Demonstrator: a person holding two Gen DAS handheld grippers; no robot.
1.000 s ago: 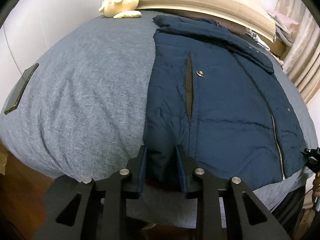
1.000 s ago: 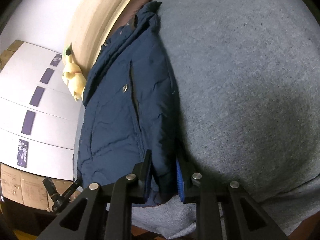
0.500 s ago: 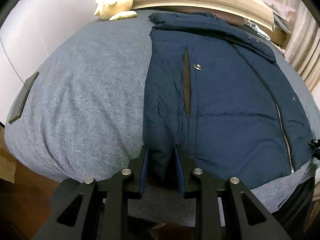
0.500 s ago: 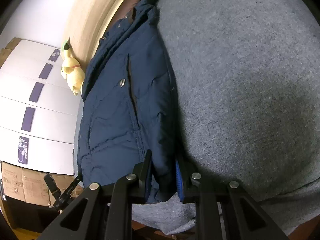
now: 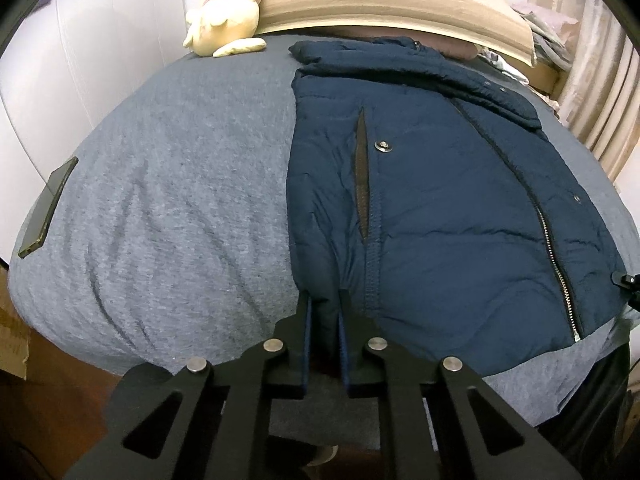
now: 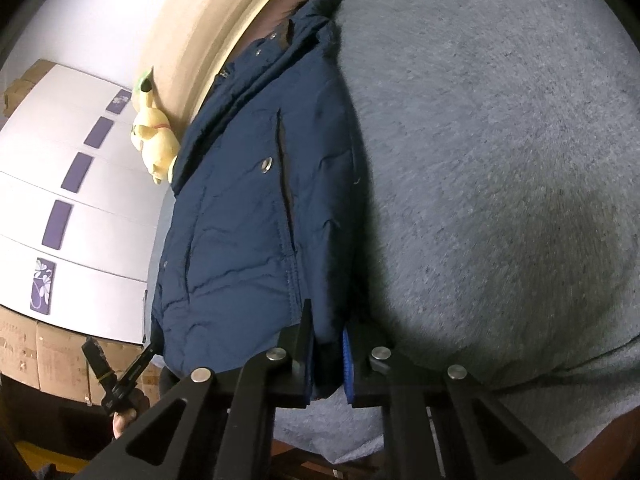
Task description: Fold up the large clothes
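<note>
Both grippers' fingers (image 5: pixel 306 322) closed, pinching jacket (image 5: pixel 440 208) hem

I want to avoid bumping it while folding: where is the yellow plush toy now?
In the left wrist view the yellow plush toy lies at the far end of the grey bed cover, against the beige headboard, left of the navy jacket's collar.

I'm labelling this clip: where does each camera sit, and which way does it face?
Left wrist: on the left gripper, looking up the bed over the jacket to the plush; its fingers pinch the hem.
Right wrist: on the right gripper, pinching the hem's other corner; a hand shows.
Shared: jacket, bed, plush.
</note>
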